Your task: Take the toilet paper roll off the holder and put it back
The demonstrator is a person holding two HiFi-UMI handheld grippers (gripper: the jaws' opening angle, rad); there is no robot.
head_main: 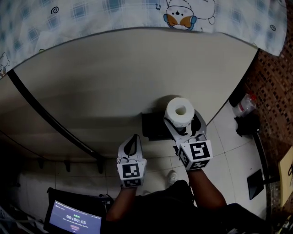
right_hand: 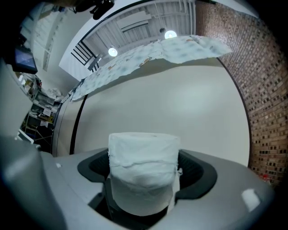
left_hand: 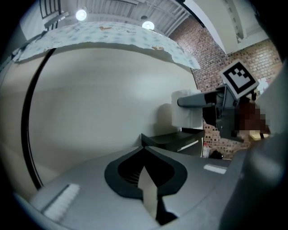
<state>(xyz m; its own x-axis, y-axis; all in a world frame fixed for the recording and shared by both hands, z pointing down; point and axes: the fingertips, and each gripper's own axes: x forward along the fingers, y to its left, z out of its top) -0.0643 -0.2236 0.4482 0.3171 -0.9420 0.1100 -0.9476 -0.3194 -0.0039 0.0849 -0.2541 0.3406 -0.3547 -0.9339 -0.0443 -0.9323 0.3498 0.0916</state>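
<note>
Gripping the toilet paper roll (right_hand: 143, 170) upright, the right gripper (head_main: 181, 122) has its jaws wide around it, just above the black holder (left_hand: 173, 140) — looks lifted off. The left gripper (left_hand: 145, 150) is closed and empty. Next move, I'd guess: lower it back on straight.

We face a cream wall (head_main: 114, 82) topped by a patterned cloth (head_main: 91, 13). To our right stand brickwork (head_main: 274, 91) and pale floor tiles (head_main: 226, 135).

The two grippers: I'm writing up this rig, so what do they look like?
The left gripper and right gripper match: light grey moulded bodies with long tapering jaws, lined inside with black ribbed pads. The left cube and right cube at the hand ends are white with black square markers. No cables show. The forearms are unsleeved; dark clothing shows below.
</note>
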